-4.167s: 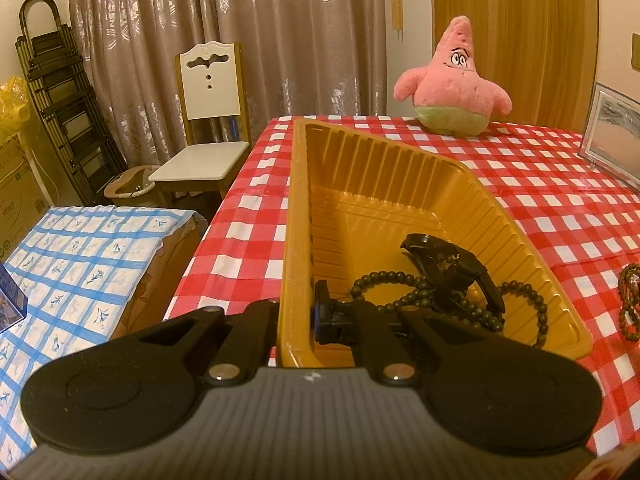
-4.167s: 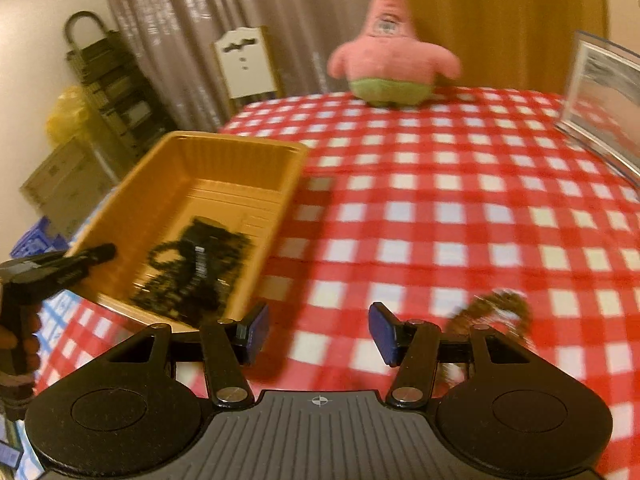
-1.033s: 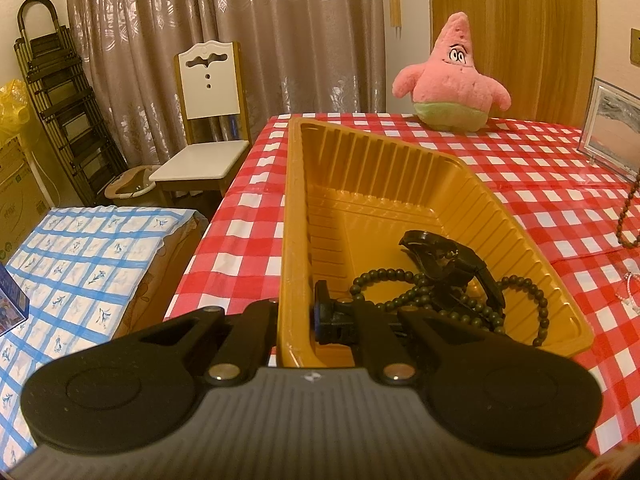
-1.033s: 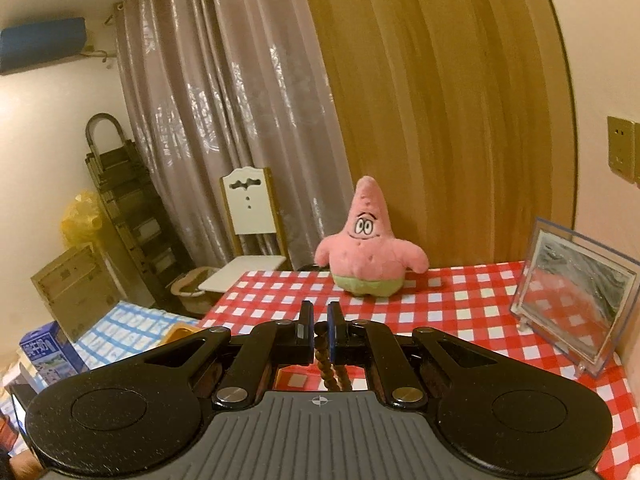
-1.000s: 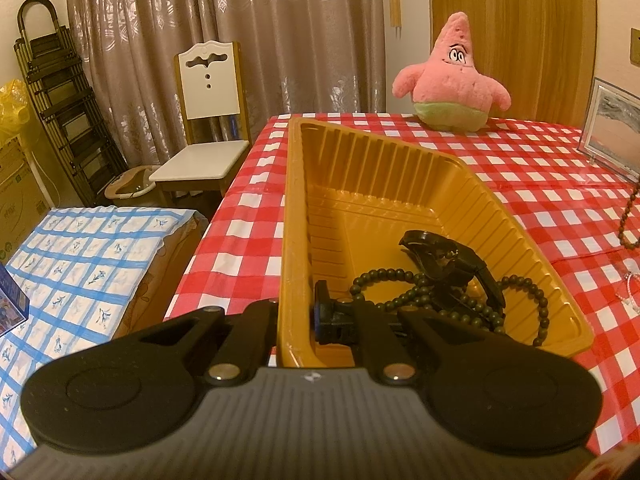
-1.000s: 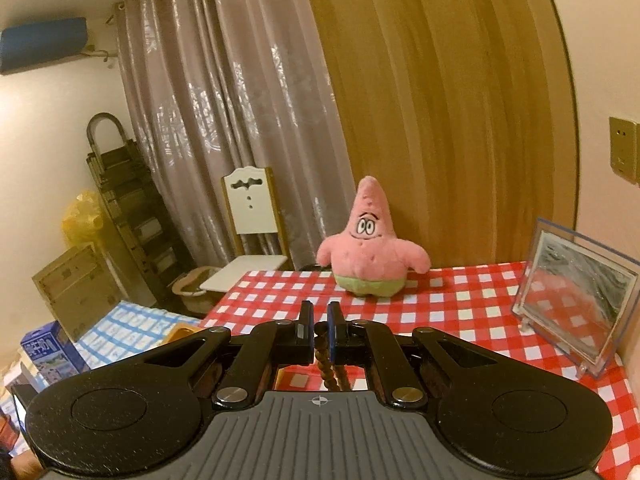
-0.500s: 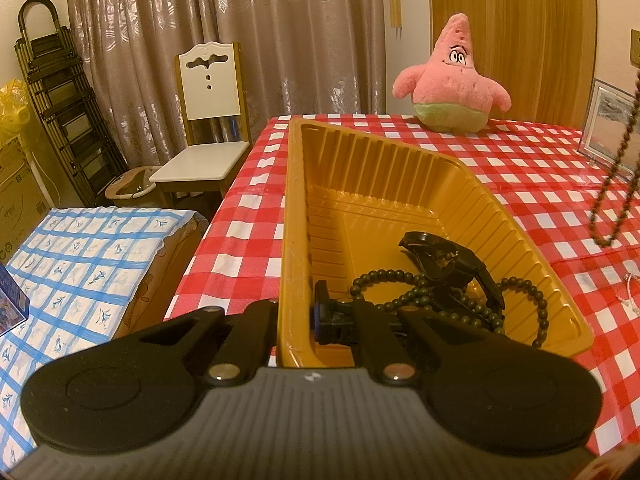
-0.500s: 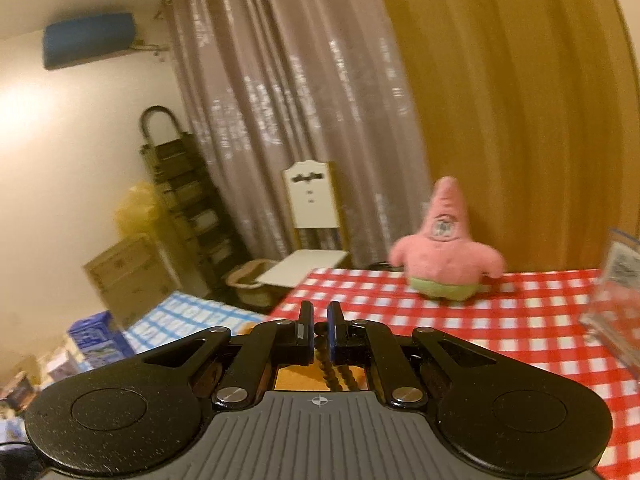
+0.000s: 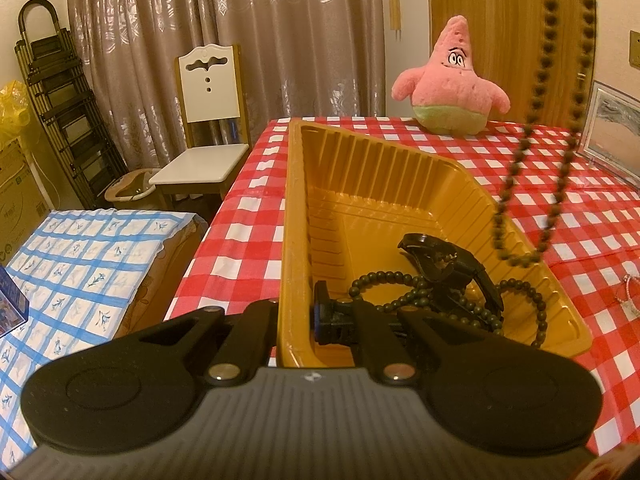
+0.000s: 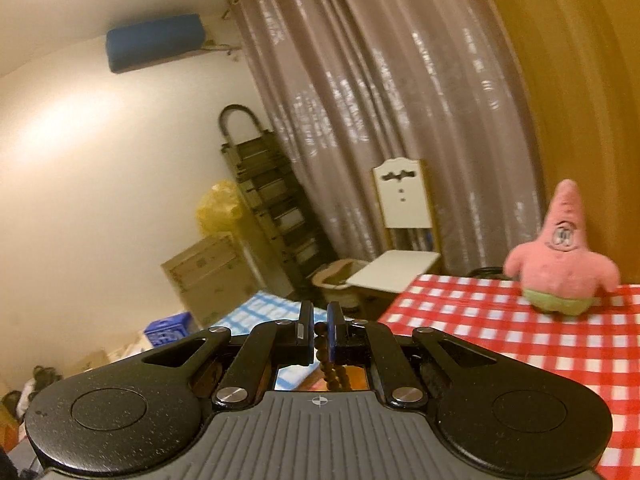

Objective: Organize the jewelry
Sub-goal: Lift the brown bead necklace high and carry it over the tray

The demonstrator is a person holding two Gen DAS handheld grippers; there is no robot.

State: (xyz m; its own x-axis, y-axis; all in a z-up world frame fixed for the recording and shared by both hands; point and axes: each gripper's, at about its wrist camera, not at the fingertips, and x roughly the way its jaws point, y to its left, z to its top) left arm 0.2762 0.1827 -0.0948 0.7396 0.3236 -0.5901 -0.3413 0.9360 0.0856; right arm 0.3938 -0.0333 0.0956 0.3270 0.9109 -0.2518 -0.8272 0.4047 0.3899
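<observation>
A yellow plastic tray (image 9: pixel 384 184) lies on the red checked tablecloth. My left gripper (image 9: pixel 298 320) is shut on the tray's near left rim. Inside the tray lie a dark bead necklace (image 9: pixel 524 304) and a black hair clip (image 9: pixel 444 264). My right gripper (image 10: pixel 318 332) is shut on a brown bead necklace (image 10: pixel 332 372), held high. In the left wrist view the brown bead necklace (image 9: pixel 560 152) hangs as a long loop, its low end over the tray's right rim.
A pink starfish plush (image 9: pixel 452 84) sits at the table's far edge. A framed picture (image 9: pixel 612 128) stands at the right. A pale thin chain (image 9: pixel 630 300) lies on the cloth right of the tray. A white chair (image 9: pixel 208 136) and a blue checked surface (image 9: pixel 80 256) stand left.
My right gripper has swung left and higher with the brown bead necklace. The hanging loop has moved from the right of the table to over the tray's right rim. My left gripper has not moved.
</observation>
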